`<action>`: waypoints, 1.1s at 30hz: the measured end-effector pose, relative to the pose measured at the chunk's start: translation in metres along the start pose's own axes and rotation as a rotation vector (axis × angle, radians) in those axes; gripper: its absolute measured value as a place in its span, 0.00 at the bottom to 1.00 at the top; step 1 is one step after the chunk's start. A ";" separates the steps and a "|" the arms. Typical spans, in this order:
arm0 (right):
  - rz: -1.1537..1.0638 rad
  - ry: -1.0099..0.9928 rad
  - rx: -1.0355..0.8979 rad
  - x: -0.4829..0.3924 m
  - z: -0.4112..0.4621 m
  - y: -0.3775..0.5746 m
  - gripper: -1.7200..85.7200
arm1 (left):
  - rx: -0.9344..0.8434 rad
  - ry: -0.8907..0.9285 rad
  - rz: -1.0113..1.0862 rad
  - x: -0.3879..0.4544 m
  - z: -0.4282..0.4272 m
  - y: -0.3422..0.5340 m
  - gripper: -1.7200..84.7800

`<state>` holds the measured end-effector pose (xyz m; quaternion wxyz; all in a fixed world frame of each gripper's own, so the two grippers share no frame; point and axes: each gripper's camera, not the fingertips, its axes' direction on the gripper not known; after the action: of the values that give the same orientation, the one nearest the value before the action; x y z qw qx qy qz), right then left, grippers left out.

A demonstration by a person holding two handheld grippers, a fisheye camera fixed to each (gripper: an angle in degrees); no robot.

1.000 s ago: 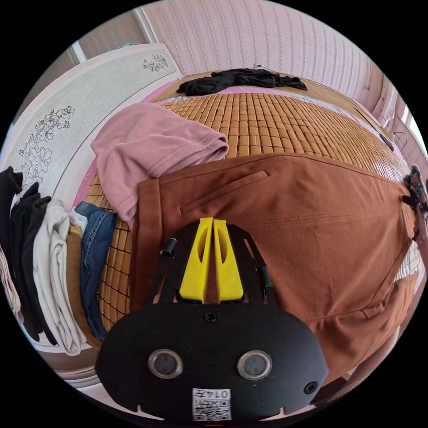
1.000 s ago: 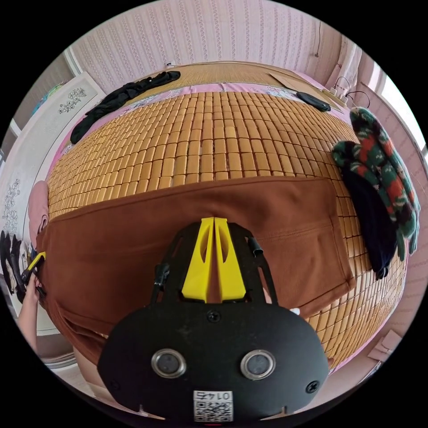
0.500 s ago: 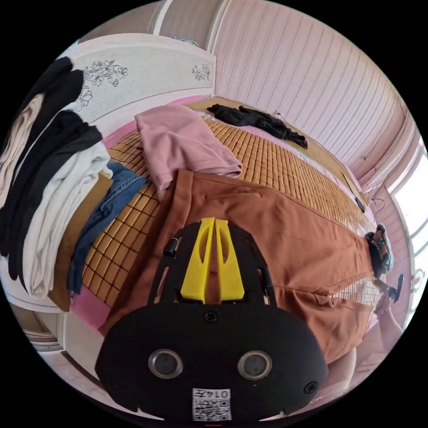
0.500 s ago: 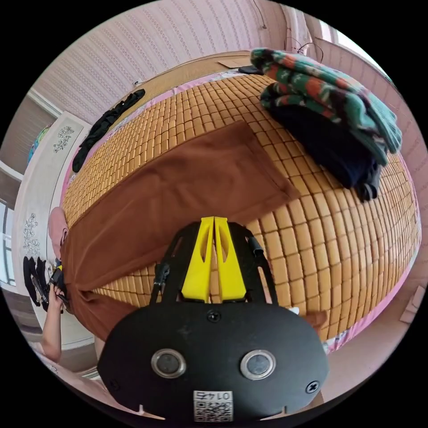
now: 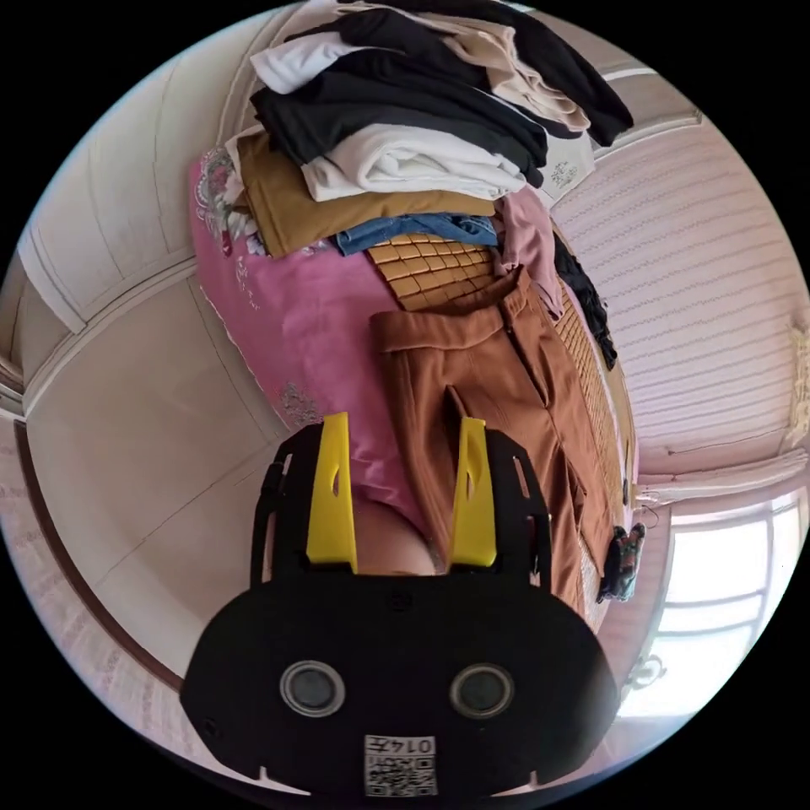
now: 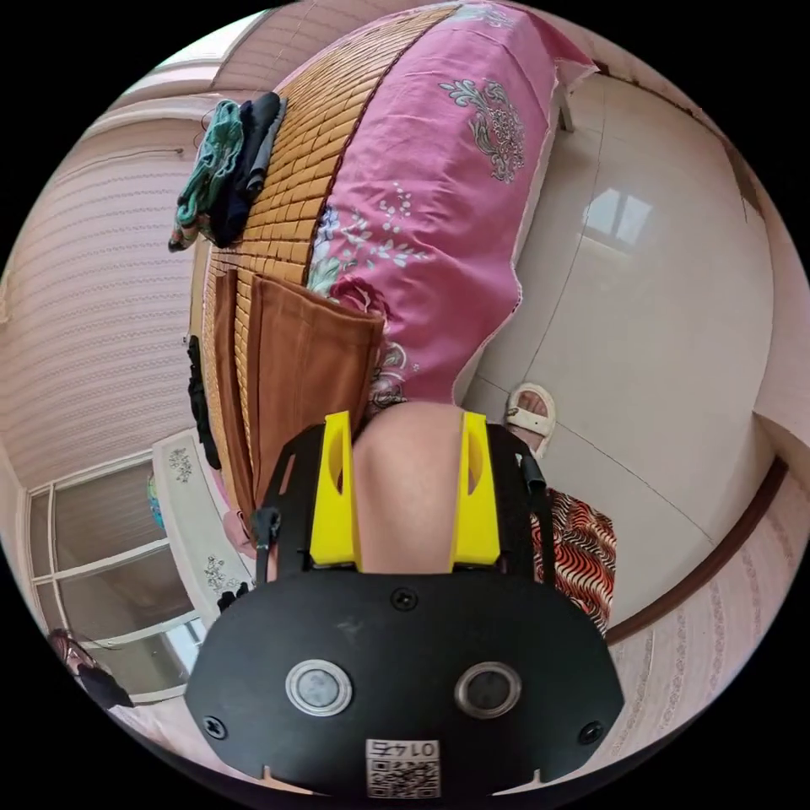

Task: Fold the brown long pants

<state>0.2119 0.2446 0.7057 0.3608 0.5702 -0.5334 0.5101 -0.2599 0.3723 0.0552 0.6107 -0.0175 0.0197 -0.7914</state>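
We see both claws, left (image 5: 401, 494) and right (image 6: 407, 489), spread wide and empty, tilted beside the bed (image 6: 439, 169); the brown pants (image 5: 489, 388) lie partly hidden.

The brown long pants (image 5: 498, 380) are matt woven cloth lying on a tiled bamboo mat (image 6: 291, 169), above a glossy tiled floor (image 6: 658, 321).

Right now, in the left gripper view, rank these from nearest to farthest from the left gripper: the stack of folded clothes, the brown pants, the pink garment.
1. The brown pants, hanging over the bed edge just beyond the open left gripper.
2. The pink garment, past the waistband on the bamboo mat.
3. The stack of folded clothes, farthest, at the view's top, beside the pink garment.
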 end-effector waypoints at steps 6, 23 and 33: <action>-0.099 -0.053 -0.056 -0.021 0.025 -0.022 0.14 | -0.062 -0.035 0.018 0.012 0.040 -0.011 0.14; -0.384 -0.021 -0.070 -0.039 -0.015 -0.020 0.03 | -0.009 0.068 0.142 -0.029 0.018 -0.003 0.01; -0.721 0.074 -0.041 -0.155 -0.022 -0.057 0.03 | 0.095 0.221 0.433 0.024 -0.045 -0.025 0.01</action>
<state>0.2773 0.3126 0.5680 0.5479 0.6954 -0.2949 0.3595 -0.2922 0.3556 0.0115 0.7605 0.1023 0.0523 -0.6391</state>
